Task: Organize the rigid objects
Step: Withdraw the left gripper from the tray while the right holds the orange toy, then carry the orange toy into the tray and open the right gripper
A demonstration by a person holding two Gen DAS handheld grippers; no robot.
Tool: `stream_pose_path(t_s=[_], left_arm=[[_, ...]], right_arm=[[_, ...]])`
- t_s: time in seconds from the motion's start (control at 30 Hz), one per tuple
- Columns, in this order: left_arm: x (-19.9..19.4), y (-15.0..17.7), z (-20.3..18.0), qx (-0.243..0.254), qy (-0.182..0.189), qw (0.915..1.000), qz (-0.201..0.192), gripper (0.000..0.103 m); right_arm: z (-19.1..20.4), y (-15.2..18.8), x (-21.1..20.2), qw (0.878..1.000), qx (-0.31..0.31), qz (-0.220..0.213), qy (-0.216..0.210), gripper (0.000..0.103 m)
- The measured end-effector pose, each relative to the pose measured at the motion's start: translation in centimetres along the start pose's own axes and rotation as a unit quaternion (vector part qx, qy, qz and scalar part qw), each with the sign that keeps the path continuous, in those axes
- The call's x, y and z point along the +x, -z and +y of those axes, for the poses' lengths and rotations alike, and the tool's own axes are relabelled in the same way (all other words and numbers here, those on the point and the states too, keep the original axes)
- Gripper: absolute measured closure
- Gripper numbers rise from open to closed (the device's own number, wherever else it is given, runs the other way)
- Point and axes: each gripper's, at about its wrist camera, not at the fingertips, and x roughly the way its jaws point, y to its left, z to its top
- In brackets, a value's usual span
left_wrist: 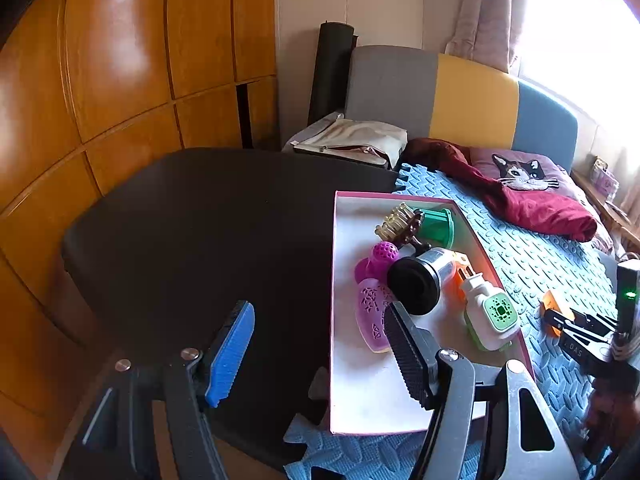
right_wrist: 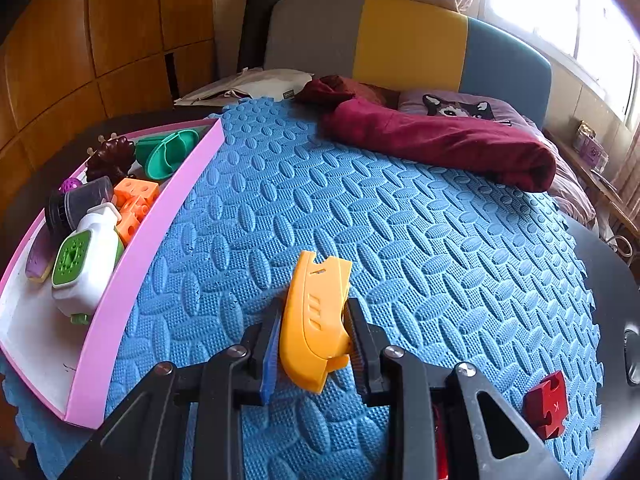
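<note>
Left tool [left_wrist: 320, 354] hangs open over the pink tray's [left_wrist: 340, 408] near edge.

A home bedroom: padded headboard [right_wrist: 408, 40], cat pillow [right_wrist: 460, 108], wooden wardrobe [left_wrist: 120, 72], curtains [left_wrist: 484, 12].

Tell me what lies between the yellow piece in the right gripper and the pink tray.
Only bare blue foam mat lies between the yellow piece and the pink tray, as the right wrist view shows.
</note>
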Motion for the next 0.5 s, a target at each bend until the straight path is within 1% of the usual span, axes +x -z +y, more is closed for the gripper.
stream_pose_path(t_s=[0.1,0.2,0.33,0.4,0.5], left_arm=[[-0.4,0.0,0.0,0.001,-0.001,1.0000,-0.005,0.035],[-0.6,-0.2,0.1,0.000,-0.001,1.0000,-0.009,0.035],[-0.9,-0.3,0.0,0.000,-0.002,0.9999,-0.013,0.035],[-1.0,-0.3,0.1,-0.001,-0.001,0.9999,-0.014,0.035],[-1.1,-0.3,0.2,-0.002,-0.002,0.9999,-0.017,0.035]], right_arm=[[-0.1,0.0,-0.4,1.000,0.008,-0.004,-0.003,0.074],[0.0,0.1,-1.1,1.000,0.022,-0.010,-0.016,0.074],[1.2,-0.2,-2.8,0.999,0.017,-0.027,-0.034,0.074],[2.1,-0.6,-3.9,0.998,0.012,-0.040,-0.049,0.074],[3.9,-1.3,-5.4,0.995,-0.006,-0.054,-0.083,0.074]])
